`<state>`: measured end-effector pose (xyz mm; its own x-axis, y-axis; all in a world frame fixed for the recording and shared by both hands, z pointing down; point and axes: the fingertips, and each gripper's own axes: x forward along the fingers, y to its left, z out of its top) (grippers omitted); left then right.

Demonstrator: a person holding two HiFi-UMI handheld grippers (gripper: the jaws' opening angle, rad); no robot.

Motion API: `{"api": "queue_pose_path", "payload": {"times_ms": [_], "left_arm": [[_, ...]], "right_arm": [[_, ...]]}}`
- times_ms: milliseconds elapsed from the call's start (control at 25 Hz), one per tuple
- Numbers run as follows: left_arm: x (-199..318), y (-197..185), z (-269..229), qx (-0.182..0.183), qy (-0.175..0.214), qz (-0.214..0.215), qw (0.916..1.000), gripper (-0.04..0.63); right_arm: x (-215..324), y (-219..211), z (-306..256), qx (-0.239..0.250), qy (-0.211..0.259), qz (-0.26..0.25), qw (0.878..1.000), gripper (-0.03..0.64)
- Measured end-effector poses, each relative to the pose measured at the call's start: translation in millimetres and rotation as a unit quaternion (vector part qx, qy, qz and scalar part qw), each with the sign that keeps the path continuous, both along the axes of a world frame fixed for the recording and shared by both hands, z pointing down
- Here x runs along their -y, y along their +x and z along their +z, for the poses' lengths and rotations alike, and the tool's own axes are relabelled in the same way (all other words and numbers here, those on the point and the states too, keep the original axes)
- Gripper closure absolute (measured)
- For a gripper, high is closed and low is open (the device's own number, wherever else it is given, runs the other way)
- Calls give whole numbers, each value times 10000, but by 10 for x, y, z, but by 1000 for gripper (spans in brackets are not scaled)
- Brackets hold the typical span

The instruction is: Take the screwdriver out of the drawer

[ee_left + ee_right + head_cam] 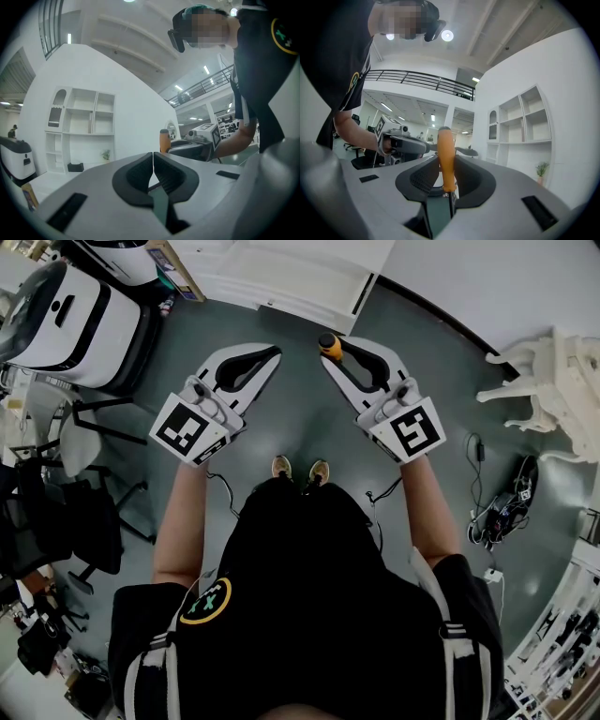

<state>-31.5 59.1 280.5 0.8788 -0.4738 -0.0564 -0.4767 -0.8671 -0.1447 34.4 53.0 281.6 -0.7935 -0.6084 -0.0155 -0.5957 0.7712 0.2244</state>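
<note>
Both tools are held level over the grey floor (pixel 309 427), side by side, by a standing person. The right hand-held gripper (pixel 334 354) pinches the screwdriver (pixel 445 157) by its orange handle. The handle stands upright between the pads, and the dark shank runs down from the handle's lower end. The left hand-held gripper (pixel 153 161) has its jaws pressed together, with nothing between them.

No drawer appears in any view (only a white shelving unit (pixel 82 126) stands against the far wall). The screwdriver is therefore judged to be already clear of the drawer and carried in the air.

**Handling.** The tool is probably light and rigid. The smooth, rounded handle is likely to twist or slide within a two-pad pinch. The broad middle of the handle offers the surest hold. The thin shank would give the pads little to bear on.
</note>
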Motion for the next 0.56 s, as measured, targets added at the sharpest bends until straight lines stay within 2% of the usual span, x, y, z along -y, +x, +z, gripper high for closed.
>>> {"api": "queue_pose_path", "payload": {"times_ms": [560], "left_arm": [[-18, -63, 25, 7, 3, 26, 10000, 574]], "right_arm": [[-30, -83, 13, -22, 17, -6, 10000, 499]]}}
